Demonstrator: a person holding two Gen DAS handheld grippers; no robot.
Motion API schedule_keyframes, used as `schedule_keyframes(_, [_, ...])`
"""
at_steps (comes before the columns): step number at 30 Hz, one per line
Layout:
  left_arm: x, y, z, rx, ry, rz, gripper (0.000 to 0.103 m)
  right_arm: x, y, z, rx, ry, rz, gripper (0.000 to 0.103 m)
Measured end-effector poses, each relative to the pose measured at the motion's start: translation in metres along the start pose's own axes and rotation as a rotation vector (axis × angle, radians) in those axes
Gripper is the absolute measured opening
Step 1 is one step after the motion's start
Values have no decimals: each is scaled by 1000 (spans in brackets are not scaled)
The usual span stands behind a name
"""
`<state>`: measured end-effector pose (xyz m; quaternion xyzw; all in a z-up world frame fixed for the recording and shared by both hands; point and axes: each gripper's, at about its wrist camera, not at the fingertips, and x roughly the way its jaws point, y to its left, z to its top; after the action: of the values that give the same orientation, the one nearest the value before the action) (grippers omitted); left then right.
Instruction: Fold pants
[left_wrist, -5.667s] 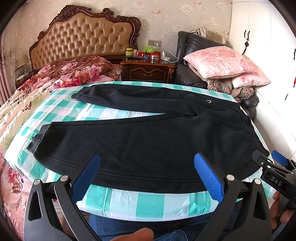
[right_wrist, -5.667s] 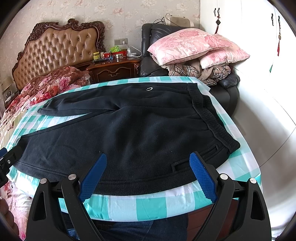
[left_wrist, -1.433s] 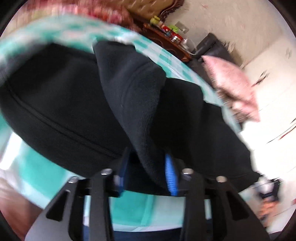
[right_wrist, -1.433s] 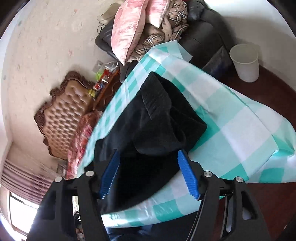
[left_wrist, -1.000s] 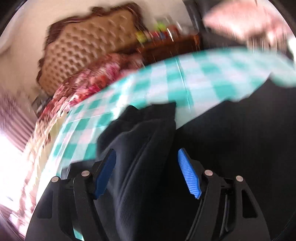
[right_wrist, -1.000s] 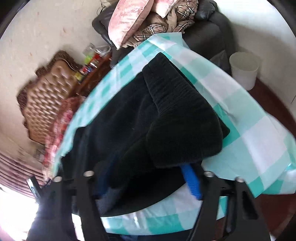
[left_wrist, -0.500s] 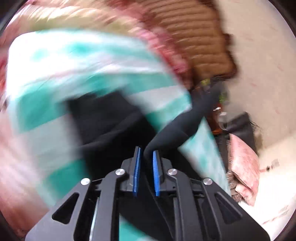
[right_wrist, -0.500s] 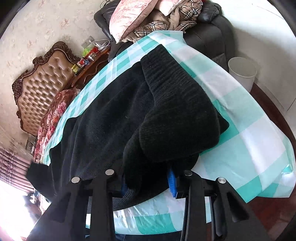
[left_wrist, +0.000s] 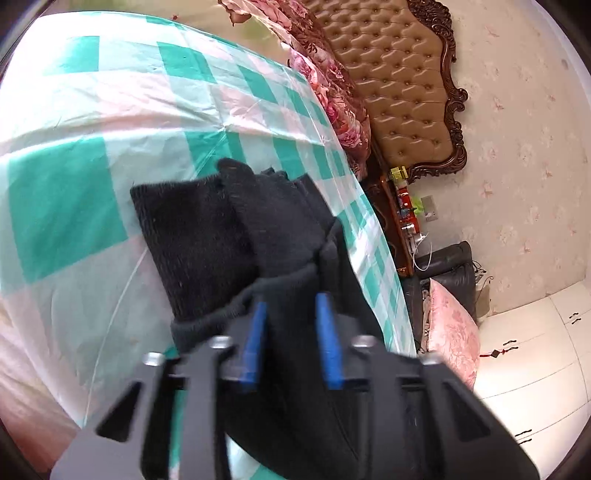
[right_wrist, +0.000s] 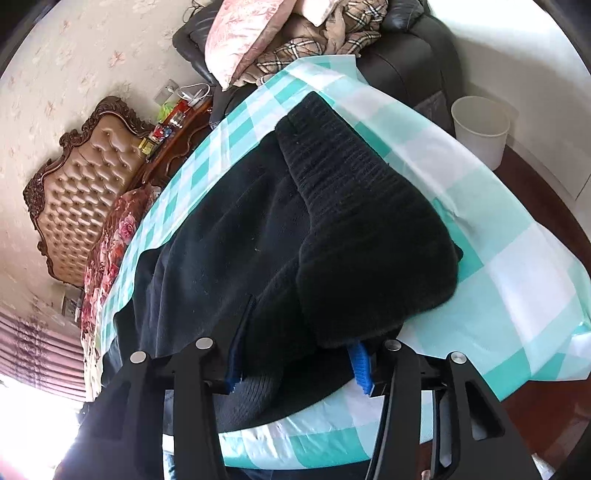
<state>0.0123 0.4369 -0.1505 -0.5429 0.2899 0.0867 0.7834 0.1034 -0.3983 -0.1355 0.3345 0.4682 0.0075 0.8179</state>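
Pants (right_wrist: 258, 236): black fleece, lying on the checked cloth, folded lengthwise with one leg stacked over the other; ribbed waistband (right_wrist: 362, 192) toward the right end, ribbed cuffs (left_wrist: 207, 236) at the left end.
Left claw (left_wrist: 290, 328): clenched on a fold of the pants just behind the cuffs, blue pads (left_wrist: 327, 343) pressing black fabric from both sides; fabric bunched up and draped over the left finger.
Right claw (right_wrist: 297, 363): grasping the bunched waistband corner, blue pads (right_wrist: 360, 363) partly buried in fabric; jaws have just been opening a little after a sharp squeeze, with the thick fold filling the gap between them.
Waistband end: lifted into a rounded hump above the right claw, the rest sloping down flat onto the cloth.
Cuffs: one lying flat on the cloth, the other raised slightly and overlapping it.
Checked cloth (right_wrist: 509, 280): teal and white squares, spread over the bed, its corner hanging over the near right edge.
Headboard (left_wrist: 399, 85): tufted tan leather in a carved dark frame, at the far end of the bed.
Floral bedding (left_wrist: 325, 77): red and pink, heaped between cloth and headboard.
Nightstand (right_wrist: 177, 129): dark wood, small bottles and jars on top, beside the headboard.
Armchair (right_wrist: 406, 59): black leather, piled with a pink pillow (right_wrist: 240, 33) and a plaid blanket (right_wrist: 314, 48).
Bin (right_wrist: 480, 125): white, on the dark floor just beside the armchair.
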Motion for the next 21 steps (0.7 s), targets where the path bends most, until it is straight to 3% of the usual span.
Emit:
schedule_keyframes(2, [2,-12,6,33,-11,11,9,-2,3,2,-8,6,14,23])
schedule_keyframes(6, [-32,-41,2,90,-51,4,8,-31,24,7,-80,-48,50,21])
schedule_keyframes(8, [-45,-46,-7,130,-65,47,8,-46,32,7,-123,-85,53,21])
schedule_keyframes(10, [-40,-29,-13,131,-33,97,8,-38,25,8,-117,-74,26,21])
schedule_keyframes(12, [-27,1,-16,58,20,120,7,-13,8,10,-79,-14,-3,21])
schedule_keyframes(14, [-27,9,-20,52,10,99,7,6,-11,7,-30,25,-23,18])
schedule_keyframes(19, [-51,-16,-16,84,-68,32,7,-22,11,7,-143,-77,13,18])
schedule_keyframes(21, [-44,-9,-22,79,-58,63,7,-15,11,8,-149,-78,-10,18])
